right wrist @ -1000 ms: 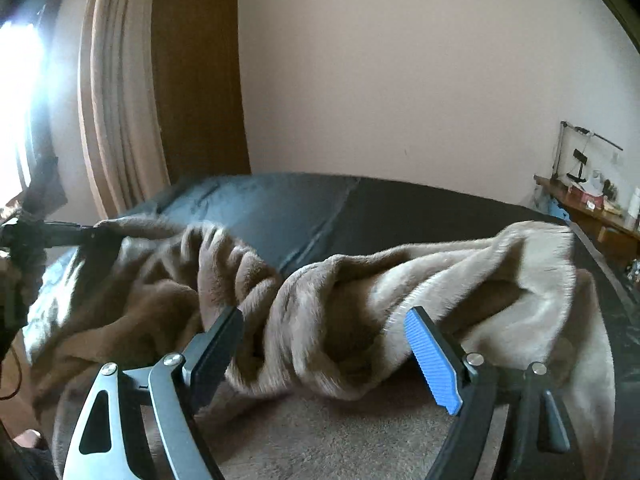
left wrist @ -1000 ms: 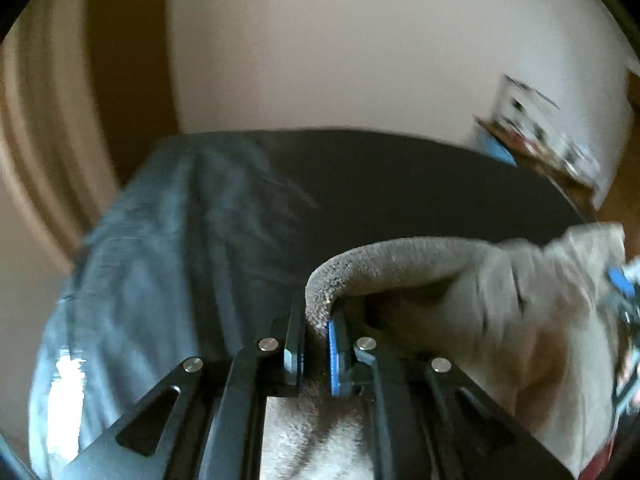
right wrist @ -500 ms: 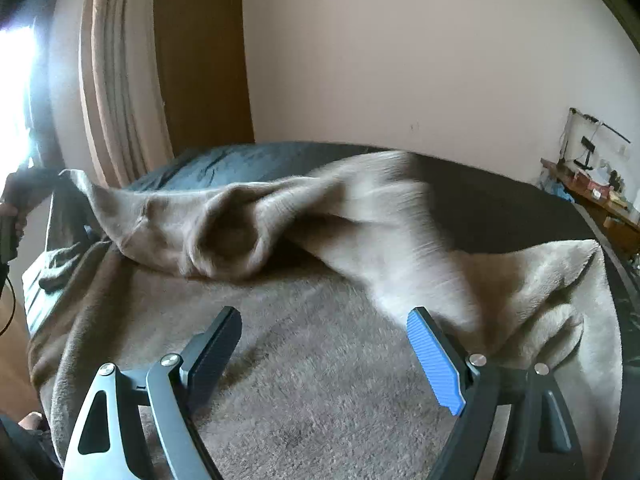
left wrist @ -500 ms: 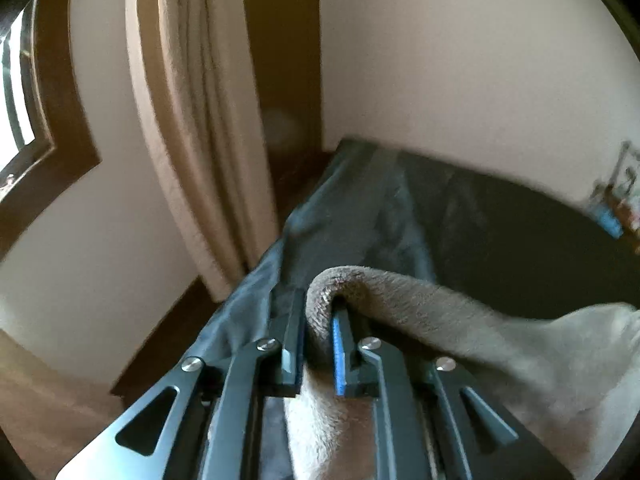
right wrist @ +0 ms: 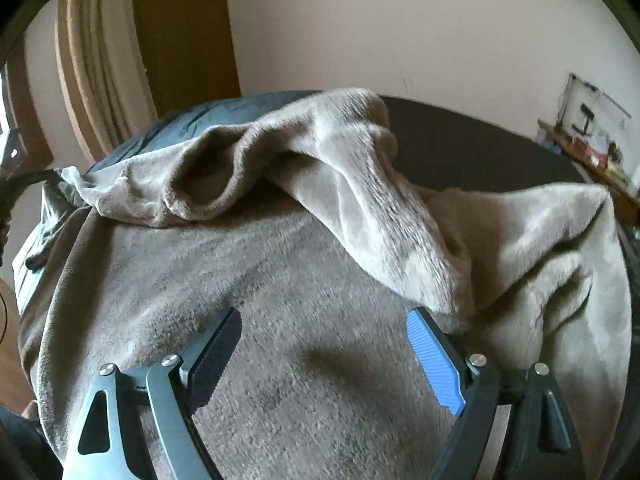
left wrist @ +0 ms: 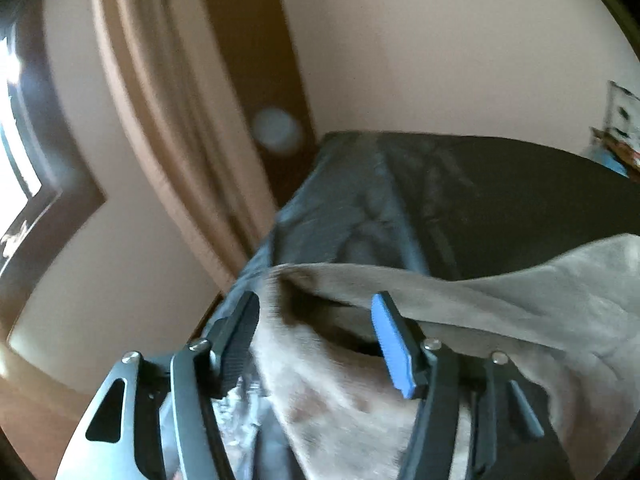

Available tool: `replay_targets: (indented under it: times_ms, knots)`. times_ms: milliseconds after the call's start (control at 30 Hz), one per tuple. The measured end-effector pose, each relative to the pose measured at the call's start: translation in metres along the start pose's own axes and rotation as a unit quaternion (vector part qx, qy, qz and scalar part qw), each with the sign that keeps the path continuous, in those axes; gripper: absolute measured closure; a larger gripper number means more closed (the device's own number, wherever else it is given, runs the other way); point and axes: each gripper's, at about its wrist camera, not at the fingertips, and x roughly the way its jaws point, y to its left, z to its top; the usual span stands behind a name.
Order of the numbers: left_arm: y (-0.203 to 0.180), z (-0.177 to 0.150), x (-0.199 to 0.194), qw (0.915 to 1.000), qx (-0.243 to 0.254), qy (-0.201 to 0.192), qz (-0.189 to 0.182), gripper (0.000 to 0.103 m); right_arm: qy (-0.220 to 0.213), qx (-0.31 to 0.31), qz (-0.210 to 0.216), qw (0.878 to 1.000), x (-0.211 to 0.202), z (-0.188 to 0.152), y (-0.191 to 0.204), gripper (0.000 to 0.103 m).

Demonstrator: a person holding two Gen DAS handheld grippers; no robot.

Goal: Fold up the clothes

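Observation:
A taupe fleece garment (right wrist: 304, 288) lies spread over the dark bed (right wrist: 472, 148), with a folded-over flap (right wrist: 360, 184) bunched across its far part. My right gripper (right wrist: 324, 332) hovers open just above the flat fleece, nothing between its fingers. In the left wrist view the garment's edge (left wrist: 400, 284) drapes loosely between the fingers of my left gripper (left wrist: 316, 312), whose jaws are opening; the pads stand apart from the cloth. The garment's left corner sits at the bed's left edge.
A dark blue-grey bedcover (left wrist: 360, 200) shows beyond the garment. Beige curtains (left wrist: 168, 120) and a brown door (left wrist: 248, 40) stand at the left, with a window (left wrist: 16, 120) beside them. A cluttered shelf (right wrist: 588, 140) is at the far right by the wall.
My left gripper was shut on the garment's rolled edge and has let it go, jaws now apart. The bunched fleece has dropped flat onto the bed. My right gripper has sunk closer to the cloth.

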Motion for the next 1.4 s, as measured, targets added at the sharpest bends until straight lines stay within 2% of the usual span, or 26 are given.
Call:
replay_targets:
  times_ms: [67,133,300,467,533,600,767,967,1133,1233,1400]
  knots:
    - [-0.019,-0.001,-0.013,0.9993,0.018,-0.009,-0.031,0.034,0.007,0.009,-0.003,1.000,0.001,-0.003,-0.006,0.016]
    - [-0.044,-0.005,-0.022,0.9953,0.041,-0.002,-0.087,0.031,0.017,0.013,-0.006,1.000,0.000,-0.006,-0.011,0.016]
    - [-0.111,-0.018,-0.023,0.9752,0.110,0.035,-0.189,0.031,0.034,0.012,-0.020,0.999,-0.003,-0.011,-0.023,0.016]
    - [-0.170,-0.028,-0.032,0.9545,0.177,0.045,-0.236,0.031,0.048,0.019,-0.032,0.998,-0.007,-0.009,-0.043,0.016]
    - [-0.185,-0.030,-0.034,0.9483,0.193,0.051,-0.247,0.031,0.054,0.022,-0.034,0.998,-0.007,-0.010,-0.054,0.016]
    - [-0.201,-0.029,-0.021,0.9458,0.205,0.061,-0.245,0.030,0.061,0.018,-0.030,0.998,0.001,-0.004,-0.055,0.016]
    - [-0.216,-0.024,0.006,0.9498,0.202,0.081,-0.225,0.029,0.071,-0.011,-0.030,0.997,0.018,0.009,-0.052,0.016]
    - [-0.211,0.006,0.041,0.9678,0.147,0.081,-0.188,0.029,0.063,-0.005,-0.045,0.997,0.041,0.045,-0.070,0.016]
    - [-0.219,0.037,0.068,0.9788,0.109,0.055,-0.164,0.029,0.026,0.025,-0.087,0.996,0.063,0.087,-0.093,0.016]
    - [-0.222,0.062,0.091,0.9843,0.086,0.052,-0.145,0.029,0.009,0.061,-0.104,0.993,0.080,0.120,-0.113,0.016]
    - [-0.218,0.108,0.138,0.9908,0.033,0.062,-0.116,0.029,-0.019,0.109,-0.126,0.986,0.113,0.172,-0.123,0.016]
